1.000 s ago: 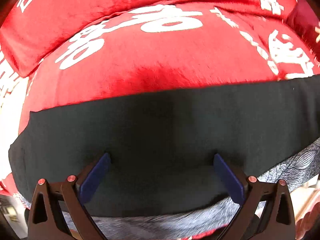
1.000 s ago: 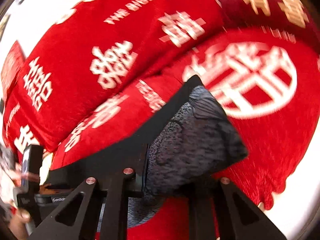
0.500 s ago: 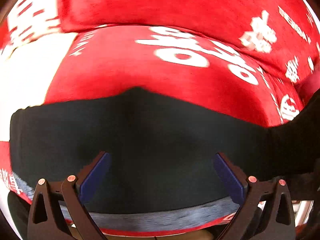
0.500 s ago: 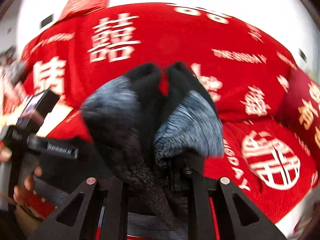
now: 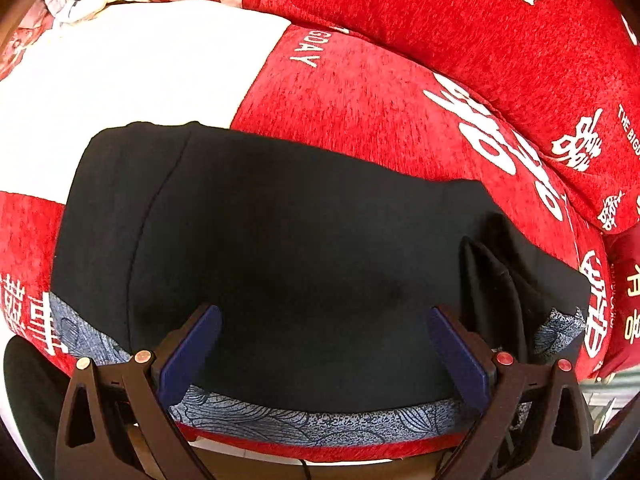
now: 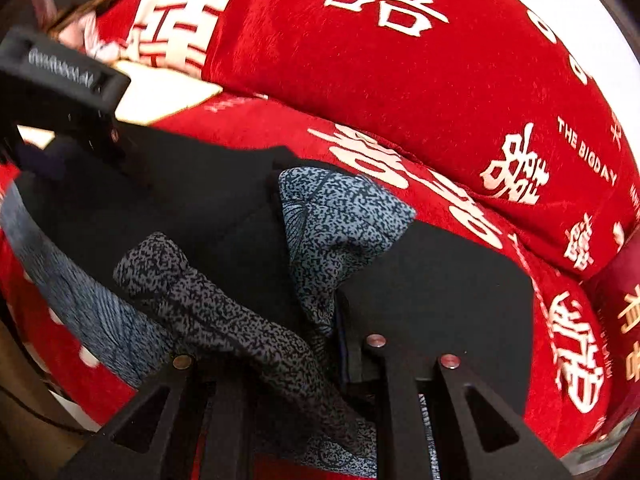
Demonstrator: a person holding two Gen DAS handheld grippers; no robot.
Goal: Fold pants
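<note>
Black pants lie partly folded on red sofa cushion; right gripper jaws nearly closed, pinching the patterned hem, left gripper jaws wide over the cloth; fabric soft, limp, light: best gripped at hems.

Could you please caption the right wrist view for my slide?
Right gripper shut on speckled hem of black pants, over red sofa cover.
</note>
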